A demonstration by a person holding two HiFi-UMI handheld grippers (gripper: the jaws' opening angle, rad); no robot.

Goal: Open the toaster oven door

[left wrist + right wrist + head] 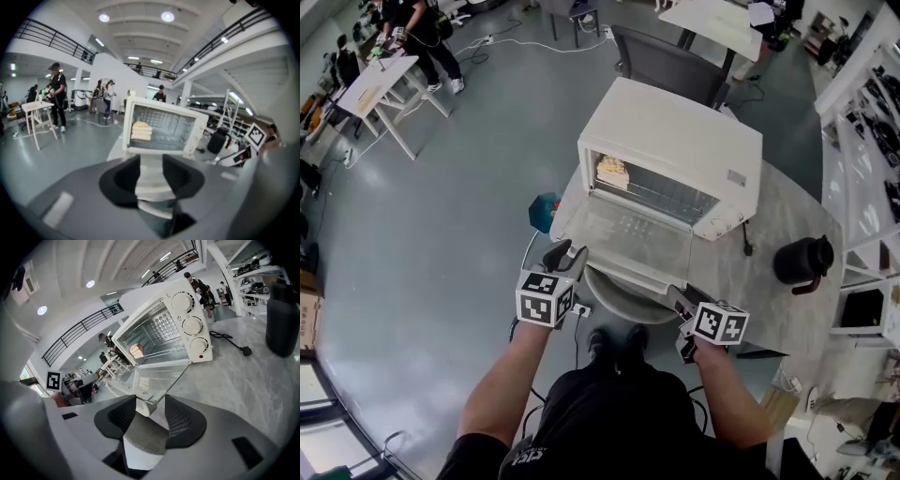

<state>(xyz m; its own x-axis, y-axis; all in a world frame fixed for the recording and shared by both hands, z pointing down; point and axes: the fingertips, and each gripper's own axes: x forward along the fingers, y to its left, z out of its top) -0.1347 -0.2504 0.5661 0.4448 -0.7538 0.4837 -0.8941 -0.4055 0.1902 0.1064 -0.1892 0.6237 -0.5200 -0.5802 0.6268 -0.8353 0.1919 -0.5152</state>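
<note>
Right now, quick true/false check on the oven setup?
1. The oven door is shut. False: it lies folded down, open.
2. There is food inside the oven. True.
3. The black jug stands on top of the oven. False: it stands on the table, right of the oven.
4. The plug lies loose on the table. True.
5. The left gripper and right gripper are at the door's front edge. True.
</note>
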